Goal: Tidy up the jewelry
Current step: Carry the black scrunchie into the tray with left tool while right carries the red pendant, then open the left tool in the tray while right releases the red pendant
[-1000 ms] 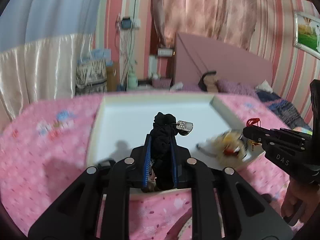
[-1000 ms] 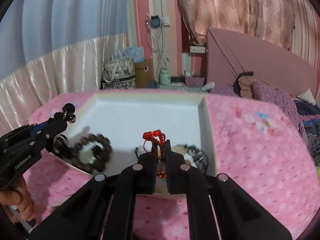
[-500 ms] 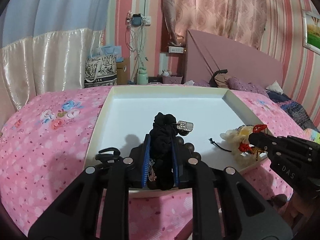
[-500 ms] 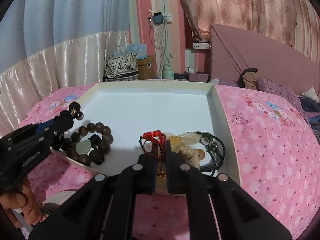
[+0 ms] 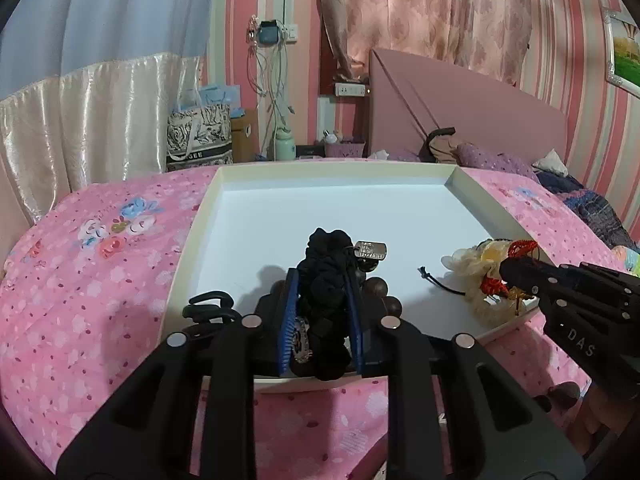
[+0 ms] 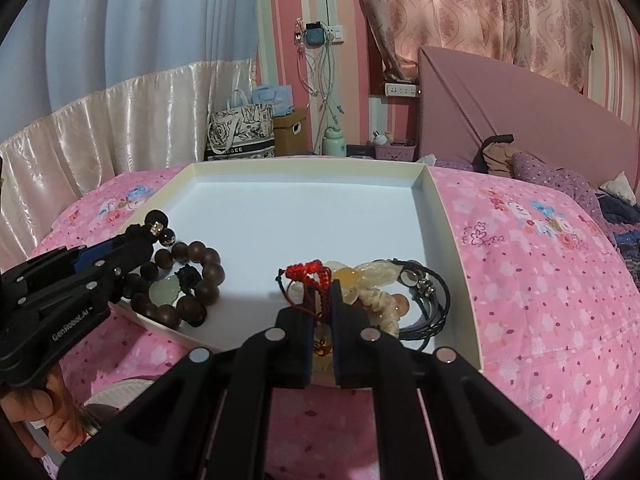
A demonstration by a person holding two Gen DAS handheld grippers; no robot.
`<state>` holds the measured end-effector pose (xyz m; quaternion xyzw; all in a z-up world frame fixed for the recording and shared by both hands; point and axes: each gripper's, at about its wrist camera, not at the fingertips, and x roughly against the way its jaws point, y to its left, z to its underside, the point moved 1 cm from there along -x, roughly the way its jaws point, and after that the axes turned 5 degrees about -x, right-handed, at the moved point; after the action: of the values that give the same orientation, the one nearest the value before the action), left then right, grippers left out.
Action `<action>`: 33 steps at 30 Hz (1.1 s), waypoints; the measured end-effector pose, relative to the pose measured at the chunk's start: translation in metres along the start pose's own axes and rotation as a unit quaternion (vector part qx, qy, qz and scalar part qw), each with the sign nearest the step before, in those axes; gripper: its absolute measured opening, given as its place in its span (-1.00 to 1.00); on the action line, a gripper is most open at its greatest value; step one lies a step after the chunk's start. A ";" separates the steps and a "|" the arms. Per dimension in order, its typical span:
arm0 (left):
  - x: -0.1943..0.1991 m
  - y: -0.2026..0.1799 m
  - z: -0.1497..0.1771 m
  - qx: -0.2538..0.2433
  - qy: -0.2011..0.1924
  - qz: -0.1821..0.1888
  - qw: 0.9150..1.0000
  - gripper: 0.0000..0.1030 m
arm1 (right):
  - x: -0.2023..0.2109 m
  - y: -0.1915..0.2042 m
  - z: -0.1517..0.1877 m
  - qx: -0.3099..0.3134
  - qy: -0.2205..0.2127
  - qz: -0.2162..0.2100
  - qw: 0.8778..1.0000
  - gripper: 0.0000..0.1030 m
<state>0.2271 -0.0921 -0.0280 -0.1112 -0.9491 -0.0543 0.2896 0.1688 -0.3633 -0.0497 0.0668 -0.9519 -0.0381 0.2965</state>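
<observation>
A shallow white tray (image 5: pixel 320 168) lies on a pink bedspread. My left gripper (image 5: pixel 322 276) hovers over the tray's near edge with a black bead-and-cord bracelet (image 5: pixel 326 248) between its blue pads. The pads still touch the bracelet while the jaws are opening. A metal tag (image 5: pixel 371 249) hangs from it. A brown bead bracelet (image 6: pixel 208 258) with a pale green pendant (image 6: pixel 164 292) lies under the left gripper (image 6: pixel 150 236). My right gripper (image 6: pixel 322 288) is shut on a red cord (image 6: pixel 308 272) above a heap of amber and cream pieces (image 6: pixel 372 276) and black cord loops (image 6: pixel 436 300).
The tray (image 6: pixel 304 166) has low walls, and its far half is bare white. A black looped piece (image 5: pixel 208 306) lies at its near left corner. A pink headboard (image 5: pixel 480 112) rises at the back right, and bags (image 5: pixel 200 140) stand behind the bed. A hand (image 6: pixel 48 420) holds the left gripper.
The left wrist view has steadied from a blur, and the left jaws stand slightly wider around the black bracelet. The right gripper keeps its grip on the red cord.
</observation>
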 end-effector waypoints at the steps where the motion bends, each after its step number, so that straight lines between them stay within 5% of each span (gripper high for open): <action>1: -0.001 0.000 0.000 -0.001 0.003 -0.001 1.000 -0.57 | 0.001 0.000 0.000 0.000 0.000 0.000 1.000 -0.87; 33: -0.006 0.000 0.002 0.002 0.021 0.002 1.000 -0.56 | 0.000 0.001 -0.001 -0.003 0.003 0.003 1.000 -0.87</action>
<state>0.2313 -0.0929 -0.0330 -0.1112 -0.9427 -0.0546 0.3097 0.1695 -0.3626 -0.0492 0.0632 -0.9511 -0.0400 0.2998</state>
